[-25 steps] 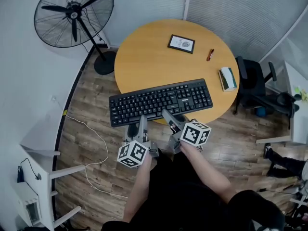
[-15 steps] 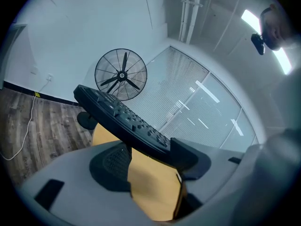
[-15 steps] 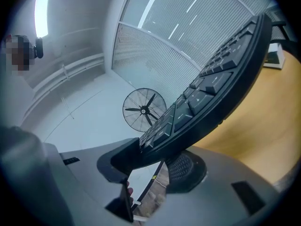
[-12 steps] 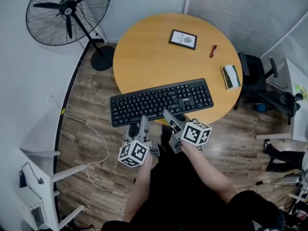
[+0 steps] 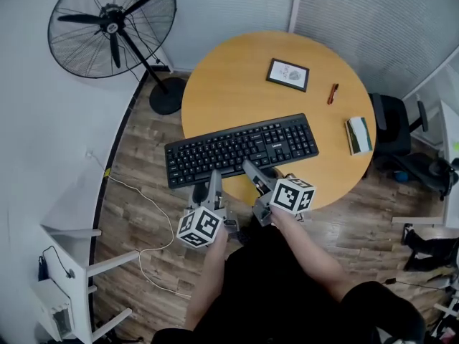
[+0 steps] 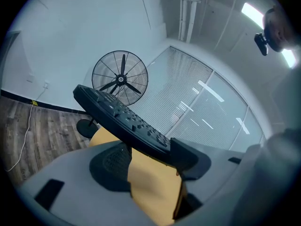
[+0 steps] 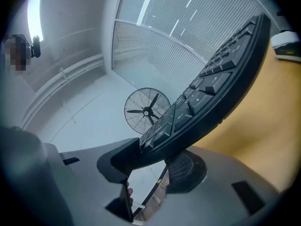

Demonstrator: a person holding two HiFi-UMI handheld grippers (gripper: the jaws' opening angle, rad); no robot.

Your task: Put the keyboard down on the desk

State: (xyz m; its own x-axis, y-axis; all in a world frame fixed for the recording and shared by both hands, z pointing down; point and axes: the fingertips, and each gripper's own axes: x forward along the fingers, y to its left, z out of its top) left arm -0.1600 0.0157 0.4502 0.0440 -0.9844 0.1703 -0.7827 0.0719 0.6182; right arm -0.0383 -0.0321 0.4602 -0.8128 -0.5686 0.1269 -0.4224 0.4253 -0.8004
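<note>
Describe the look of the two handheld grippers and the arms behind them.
The left gripper and right gripper are grey, with long jaws carrying dark round textured pads. Each bears a white cube with black square markers. Forearms are bare; the clothing is black. No cables show.

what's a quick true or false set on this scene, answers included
1. The left gripper and right gripper both grip the keyboard. True.
2. The whole keyboard is over the table. False: its left end juts past the table's edge, over the floor.
3. A red pen lies on the table near the picture frame. True.
4. The fan stands on the table. False: it stands on the floor.
</note>
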